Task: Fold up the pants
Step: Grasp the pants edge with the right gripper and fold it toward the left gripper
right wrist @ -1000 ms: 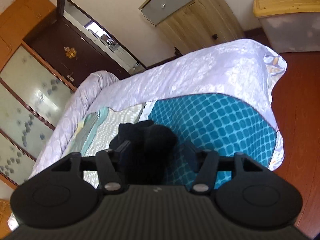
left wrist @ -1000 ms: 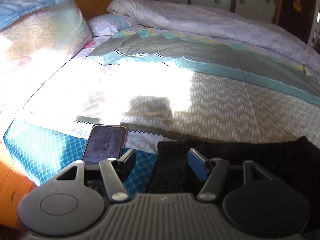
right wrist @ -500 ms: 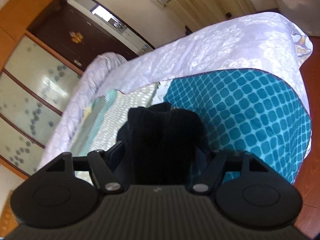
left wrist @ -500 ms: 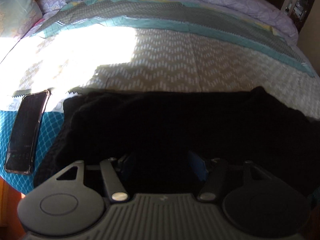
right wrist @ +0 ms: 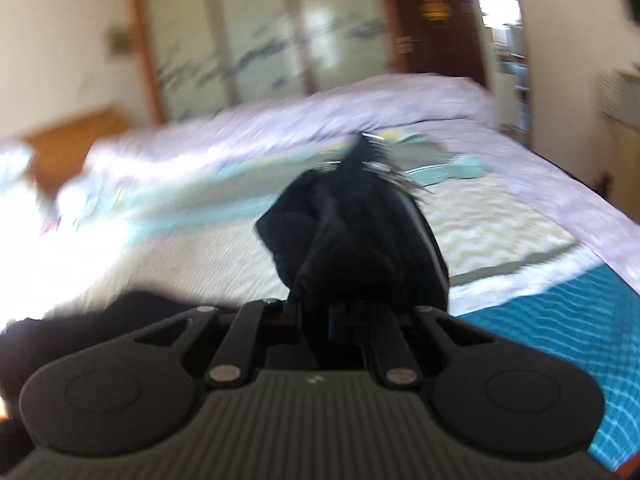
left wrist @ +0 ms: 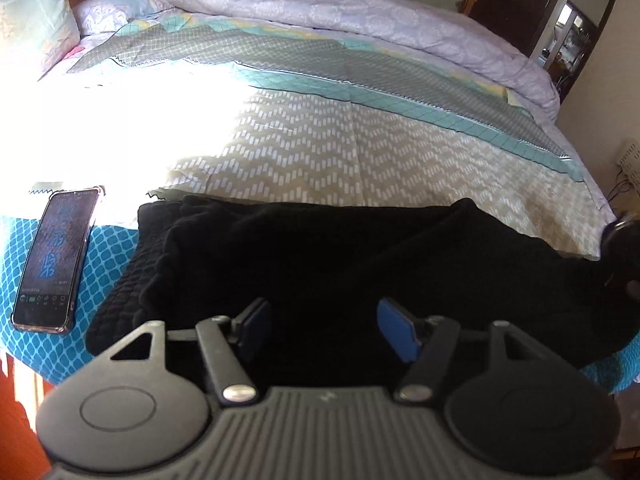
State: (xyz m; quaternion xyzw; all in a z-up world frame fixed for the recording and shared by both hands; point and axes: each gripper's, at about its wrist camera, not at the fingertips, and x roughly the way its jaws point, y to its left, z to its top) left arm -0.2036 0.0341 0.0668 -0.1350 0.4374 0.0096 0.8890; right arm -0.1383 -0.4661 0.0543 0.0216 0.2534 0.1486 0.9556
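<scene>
Black knit pants (left wrist: 320, 248) lie stretched across the near edge of the bed (left wrist: 360, 152). My left gripper (left wrist: 322, 308) hovers just above their near side. Its jaws are opening, the blue pads (left wrist: 396, 332) stand apart, and they press on nothing. In the blurred right wrist view, my right gripper (right wrist: 316, 314) has its jaws closing tight on a bunched end of the pants (right wrist: 352, 240). That end stands lifted in front of the camera, clear of the bedspread. The rest of the cloth trails down to the lower left.
A phone (left wrist: 56, 256) in a clear case lies on the teal patterned sheet at the left, near the bed's edge. A rolled lilac quilt (left wrist: 360, 12) runs along the far side, pillows (left wrist: 36, 20) at the far left. Wardrobe doors (right wrist: 272, 36) stand behind the bed.
The right gripper went from wide around the pants' end to pinched on it, then swung up and rolled level. The left gripper shifted right, from beside the phone to over the pants.
</scene>
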